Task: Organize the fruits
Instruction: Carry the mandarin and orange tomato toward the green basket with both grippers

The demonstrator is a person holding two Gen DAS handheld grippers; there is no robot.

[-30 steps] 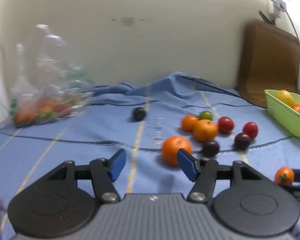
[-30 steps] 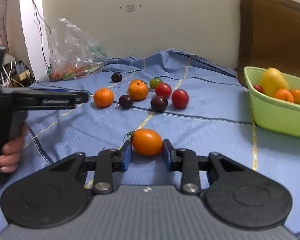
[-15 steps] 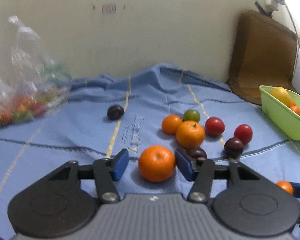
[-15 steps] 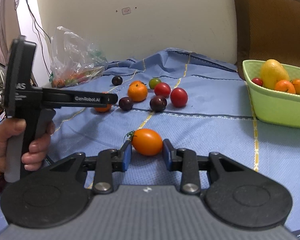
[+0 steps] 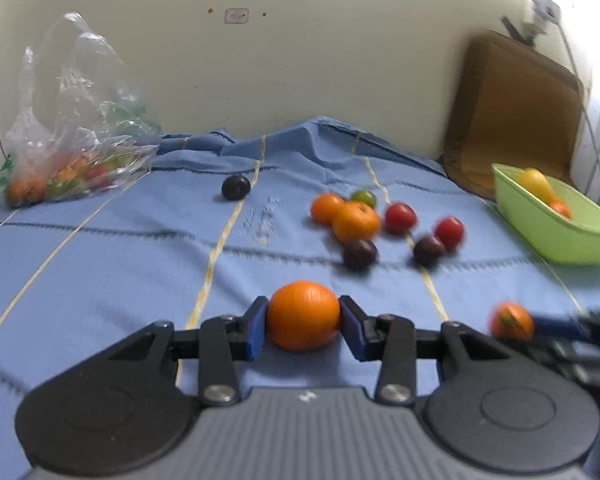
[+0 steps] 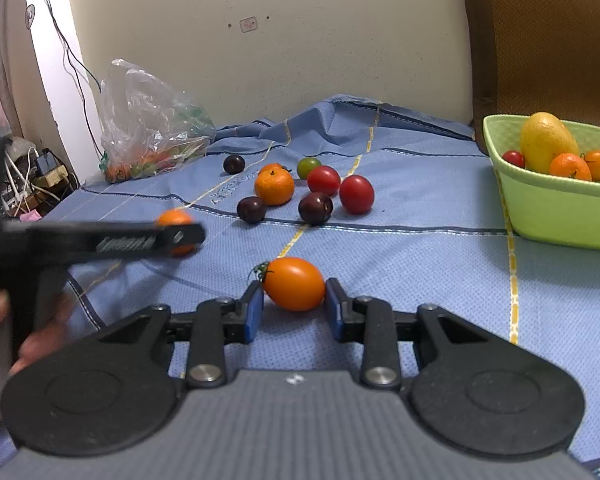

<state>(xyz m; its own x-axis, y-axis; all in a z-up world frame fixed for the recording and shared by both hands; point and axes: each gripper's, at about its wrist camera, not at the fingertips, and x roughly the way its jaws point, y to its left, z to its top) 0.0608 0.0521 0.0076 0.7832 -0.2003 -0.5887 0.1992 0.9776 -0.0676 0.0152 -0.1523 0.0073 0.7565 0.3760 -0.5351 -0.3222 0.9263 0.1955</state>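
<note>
My left gripper [image 5: 303, 322] is shut on a round orange tangerine [image 5: 303, 315] low over the blue cloth. My right gripper [image 6: 294, 306] is shut on an oval orange tomato [image 6: 295, 284] with a green stem, also low over the cloth; that tomato shows at the right of the left wrist view [image 5: 512, 321]. Loose fruit lies in a cluster further back: a tangerine [image 6: 274, 186], red tomatoes [image 6: 356, 194], dark plums [image 6: 315, 208] and a green tomato [image 6: 309, 167]. A green basket [image 6: 556, 216] at the right holds a yellow mango [image 6: 546, 142] and small fruit.
A clear plastic bag [image 6: 150, 128] with fruit lies at the back left by the wall. A lone dark plum [image 5: 236, 187] sits mid-back. A brown cushion [image 6: 540, 40] leans behind the basket. Cables [image 6: 28, 184] hang past the cloth's left edge.
My left gripper moved in around the near tangerine and closed on it. My right gripper stayed shut on the orange tomato, shifting little.
</note>
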